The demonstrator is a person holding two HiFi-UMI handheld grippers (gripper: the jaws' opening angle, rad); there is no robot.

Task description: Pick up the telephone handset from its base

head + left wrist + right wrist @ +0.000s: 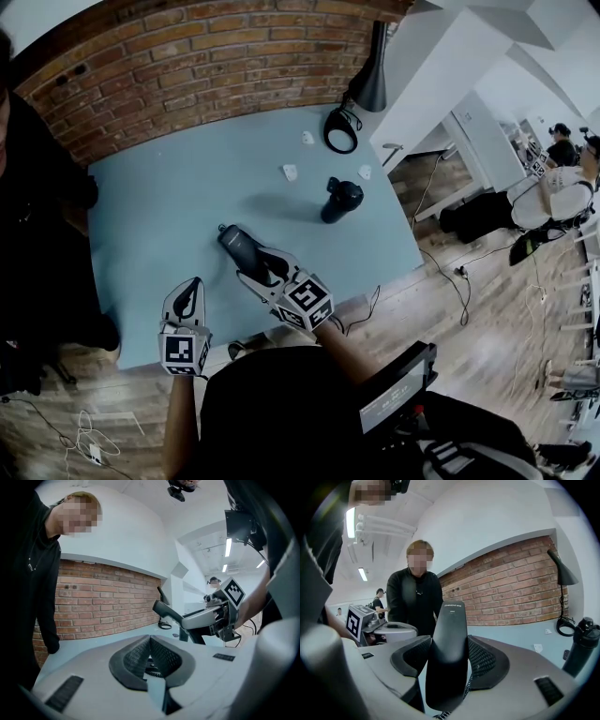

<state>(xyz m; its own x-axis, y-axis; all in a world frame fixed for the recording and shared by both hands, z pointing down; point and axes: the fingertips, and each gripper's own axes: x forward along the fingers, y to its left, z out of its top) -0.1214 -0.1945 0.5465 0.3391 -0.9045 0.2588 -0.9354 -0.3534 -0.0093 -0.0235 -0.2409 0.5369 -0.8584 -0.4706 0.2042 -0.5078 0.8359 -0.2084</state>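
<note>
**Already lifted: handset in the right hand-held gripper**

Seemingly the pick-up is all but done. The right hand-held gripper (pixel 447 667) is clamped on the handset (pixel 449 648), which stands between its jaws and sits in the air above the blue desk (pixel 178 187), apart from the dark upright piece (pixel 341 200) that I take for the base. At most, carrying it clear remains. The handset is black, slim, smooth and gently curved, with small pale print near its top. The left hand-held gripper (pixel 150 641) is drawn together and empty.
</note>
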